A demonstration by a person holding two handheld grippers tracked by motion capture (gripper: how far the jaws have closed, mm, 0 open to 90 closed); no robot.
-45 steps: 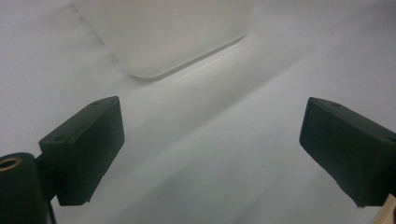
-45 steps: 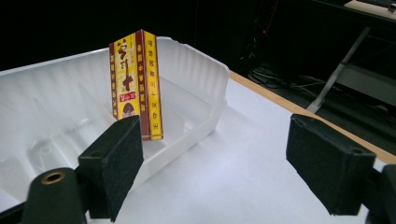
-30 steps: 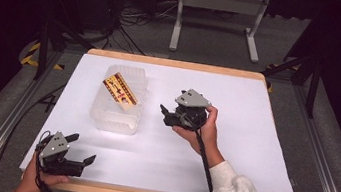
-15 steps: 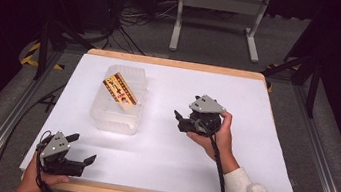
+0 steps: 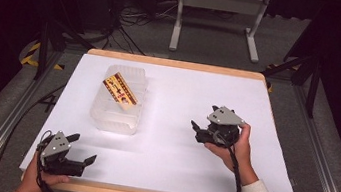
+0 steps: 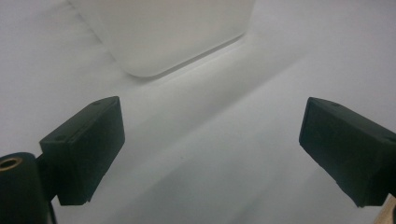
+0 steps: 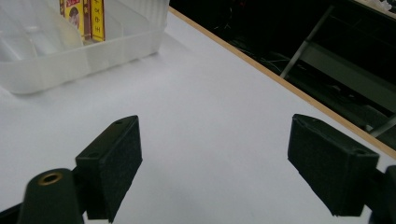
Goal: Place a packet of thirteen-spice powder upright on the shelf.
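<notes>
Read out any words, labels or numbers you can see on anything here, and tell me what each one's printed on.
Nothing can be read for sure.
Small packet leaning in the clear plastic tub: red, yellow and dark print, too small to read in the high view.
Same packet in the right gripper view: yellow characters on red bands and a small picture, too blurred and cropped to quote.
The tub, white table and both grippers carry no visible text.

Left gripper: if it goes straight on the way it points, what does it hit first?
Probably the clear plastic bin. The left gripper is open with bare white table between its jaws, and the bin's near rounded corner lies ahead, slightly left of centre. Depth is unclear.
</notes>
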